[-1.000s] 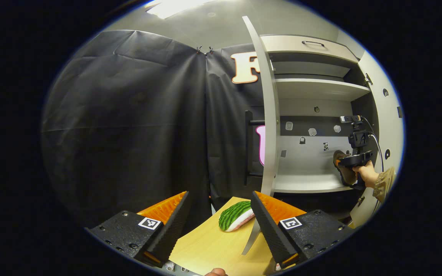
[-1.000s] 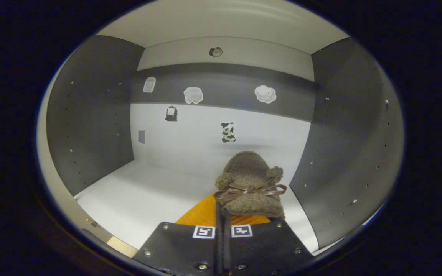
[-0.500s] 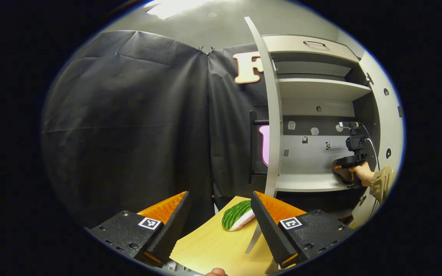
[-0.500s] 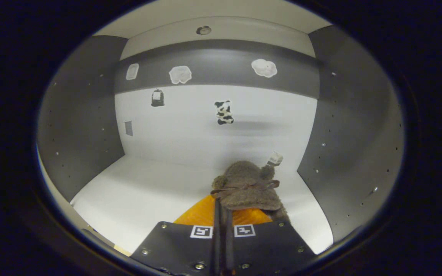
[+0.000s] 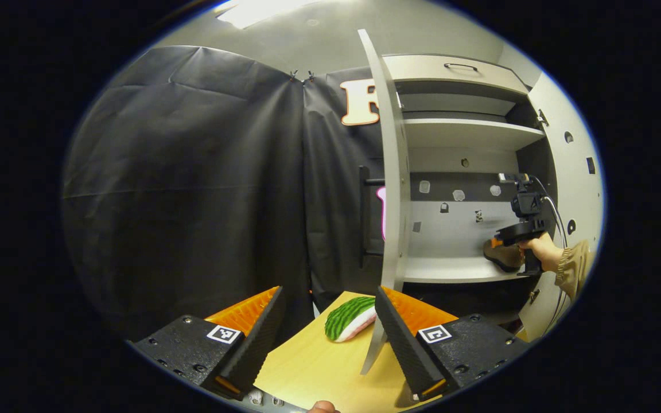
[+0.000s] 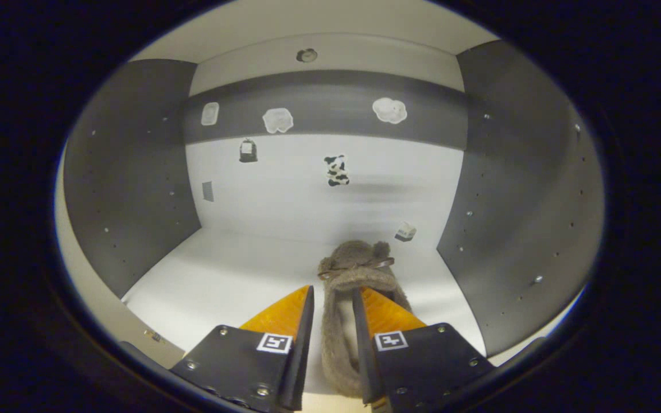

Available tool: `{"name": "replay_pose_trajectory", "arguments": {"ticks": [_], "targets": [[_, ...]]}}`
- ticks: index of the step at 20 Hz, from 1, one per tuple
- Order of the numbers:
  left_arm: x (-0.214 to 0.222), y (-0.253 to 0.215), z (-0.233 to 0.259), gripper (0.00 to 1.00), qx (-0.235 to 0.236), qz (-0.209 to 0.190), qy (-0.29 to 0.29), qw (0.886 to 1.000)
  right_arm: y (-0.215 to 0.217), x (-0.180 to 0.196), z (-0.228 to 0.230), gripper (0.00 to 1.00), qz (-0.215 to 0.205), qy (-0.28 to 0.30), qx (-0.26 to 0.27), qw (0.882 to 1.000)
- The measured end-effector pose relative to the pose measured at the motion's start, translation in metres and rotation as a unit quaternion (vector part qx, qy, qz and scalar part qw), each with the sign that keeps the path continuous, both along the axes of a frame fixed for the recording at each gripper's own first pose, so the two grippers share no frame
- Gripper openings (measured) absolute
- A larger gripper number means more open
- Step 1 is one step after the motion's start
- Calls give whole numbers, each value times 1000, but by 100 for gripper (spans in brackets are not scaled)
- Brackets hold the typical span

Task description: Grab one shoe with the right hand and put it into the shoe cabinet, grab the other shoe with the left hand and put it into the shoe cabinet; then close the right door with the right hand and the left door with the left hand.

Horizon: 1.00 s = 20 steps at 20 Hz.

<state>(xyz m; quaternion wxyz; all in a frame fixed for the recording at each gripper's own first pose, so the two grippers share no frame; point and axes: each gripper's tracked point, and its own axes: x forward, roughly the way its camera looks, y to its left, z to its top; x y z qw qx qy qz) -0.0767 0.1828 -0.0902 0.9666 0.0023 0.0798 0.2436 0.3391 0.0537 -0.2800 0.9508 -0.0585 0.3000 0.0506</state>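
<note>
Right hand-held gripper point(image 6: 330, 321) released, fingers spread either side of brown fuzzy shoe point(image 6: 353, 281), not pressing. Shoe lying on white shelf point(image 6: 221, 281) inside shoe cabinet point(image 5: 474, 132), toward right wall, toe pointing at back panel. Left hand-held gripper point(image 5: 327, 327) wide apart, grasping nothing, low over table point(image 5: 319, 367). Green-striped shoe point(image 5: 349, 318) on table's far end, near left door point(image 5: 391, 172), which stands ajar.

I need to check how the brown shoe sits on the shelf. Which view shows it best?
The right gripper view: the brown shoe lies close up on the shelf, between the right gripper fingers. The left gripper view shows it small and distant.
</note>
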Motion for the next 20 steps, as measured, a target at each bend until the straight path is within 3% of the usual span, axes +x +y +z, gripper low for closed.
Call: {"name": "replay_pose_trajectory", "arguments": {"ticks": [6, 11, 15, 20], "targets": [[-2, -40, -38, 99, -19, -52, 34, 998, 17, -73, 76, 38, 33, -78, 15, 996], [-3, -76, -115, 96, -47, -100, 88, 990, 29, -141, 141, 36, 52, -147, 34, 987], [0, -109, -188, 98, -80, -155, 150, 973, 33, -189, 190, 36, 59, -184, 58, 979], [-12, -148, -277, 98, -149, -207, 238, 937, 15, -228, 232, 38, 52, -214, 56, 974]]}}
